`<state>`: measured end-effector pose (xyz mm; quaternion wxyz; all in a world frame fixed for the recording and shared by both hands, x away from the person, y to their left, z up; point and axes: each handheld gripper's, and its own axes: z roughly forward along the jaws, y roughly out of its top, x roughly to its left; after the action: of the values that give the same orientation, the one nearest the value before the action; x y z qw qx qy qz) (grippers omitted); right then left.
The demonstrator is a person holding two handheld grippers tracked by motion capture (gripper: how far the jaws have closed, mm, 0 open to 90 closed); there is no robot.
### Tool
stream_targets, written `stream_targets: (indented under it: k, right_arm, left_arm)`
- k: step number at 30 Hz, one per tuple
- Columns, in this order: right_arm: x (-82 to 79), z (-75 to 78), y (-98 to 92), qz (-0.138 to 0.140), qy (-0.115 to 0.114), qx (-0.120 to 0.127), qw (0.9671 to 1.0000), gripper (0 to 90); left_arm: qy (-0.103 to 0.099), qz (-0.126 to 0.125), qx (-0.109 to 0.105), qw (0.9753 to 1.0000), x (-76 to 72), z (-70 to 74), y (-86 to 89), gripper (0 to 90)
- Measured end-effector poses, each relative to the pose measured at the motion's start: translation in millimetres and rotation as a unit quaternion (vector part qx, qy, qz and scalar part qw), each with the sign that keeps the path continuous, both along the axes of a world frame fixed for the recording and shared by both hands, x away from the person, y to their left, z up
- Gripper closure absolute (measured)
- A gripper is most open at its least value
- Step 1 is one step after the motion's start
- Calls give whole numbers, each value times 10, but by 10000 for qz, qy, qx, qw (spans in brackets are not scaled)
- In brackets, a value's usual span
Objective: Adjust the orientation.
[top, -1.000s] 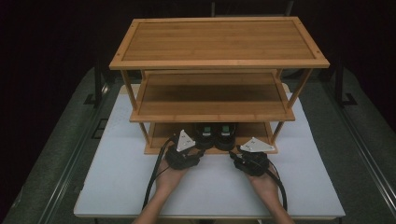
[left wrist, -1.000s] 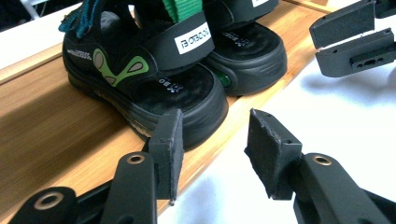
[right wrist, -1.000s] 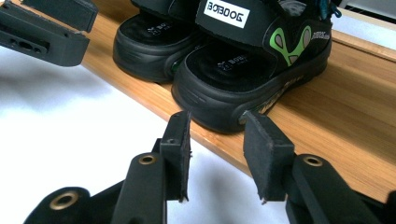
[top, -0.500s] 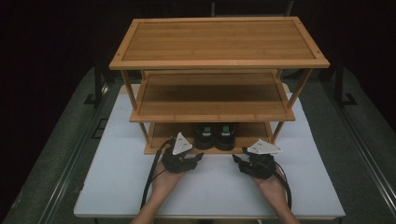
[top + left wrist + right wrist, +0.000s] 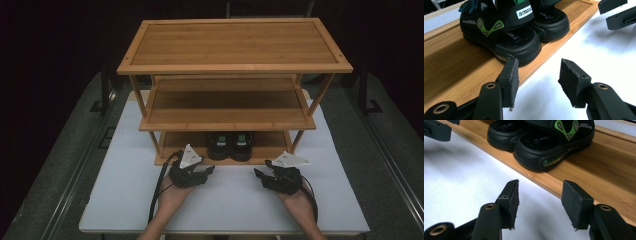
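With both the left gripper (image 5: 206, 171) and right gripper (image 5: 260, 173) spread empty on the bench (image 5: 125, 190), reach squarely for the black sandals (image 5: 230, 146) on the rack's bottom shelf (image 5: 177, 142), gripping heels firmly.

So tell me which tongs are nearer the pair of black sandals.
Left. The left tongs sit just front-left of the black sandals; the right tongs lie farther off, front-right.

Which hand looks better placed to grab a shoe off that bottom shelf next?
Left, marginally. The left gripper is open with its tips nearer the pair of black sandals; the right gripper, also open, sits farther along the table.
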<state>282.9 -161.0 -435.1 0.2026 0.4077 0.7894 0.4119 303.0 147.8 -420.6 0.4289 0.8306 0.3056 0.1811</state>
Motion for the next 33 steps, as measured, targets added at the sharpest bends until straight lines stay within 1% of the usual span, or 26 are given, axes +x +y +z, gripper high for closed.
stream_targets:
  k: [4,6,7,10,13,18,20,26,31,33]
  right_arm:
    - [-13,-10,-56,-35,37,52,10000,460]
    - [-21,-13,-80,-50,91,87,9999,456]
    - [-23,-15,-91,-58,90,76,9999,453]
    - [-31,-21,-124,-65,78,93,9999,451]
    - [-42,-20,-151,-52,77,87,9999,451]
    - [-61,-18,-177,-40,58,98,9999,449]
    - [-71,-14,-181,-31,60,97,9999,449]
    - [-128,1,-214,-27,42,110,9999,449]
    - [-189,9,-283,-78,20,167,9998,449]
    - [-213,9,-313,-87,12,154,9998,449]
  left_arm:
    - [23,-39,19,10000,-5,1,0,475]
    - [31,-51,17,10000,-11,4,5,466]
    - [24,-44,-16,10000,-16,1,7,461]
    - [41,-44,25,10000,-23,0,24,447]
    - [56,-16,-49,10000,-23,5,61,445]
    - [17,6,-65,10000,-41,36,99,424]
    - [21,9,-83,10000,-50,46,112,402]
    - [3,-22,-88,10000,-111,89,192,357]
    - [9,6,-107,9999,-165,90,263,336]
    - [18,17,-105,9999,-183,94,293,322]
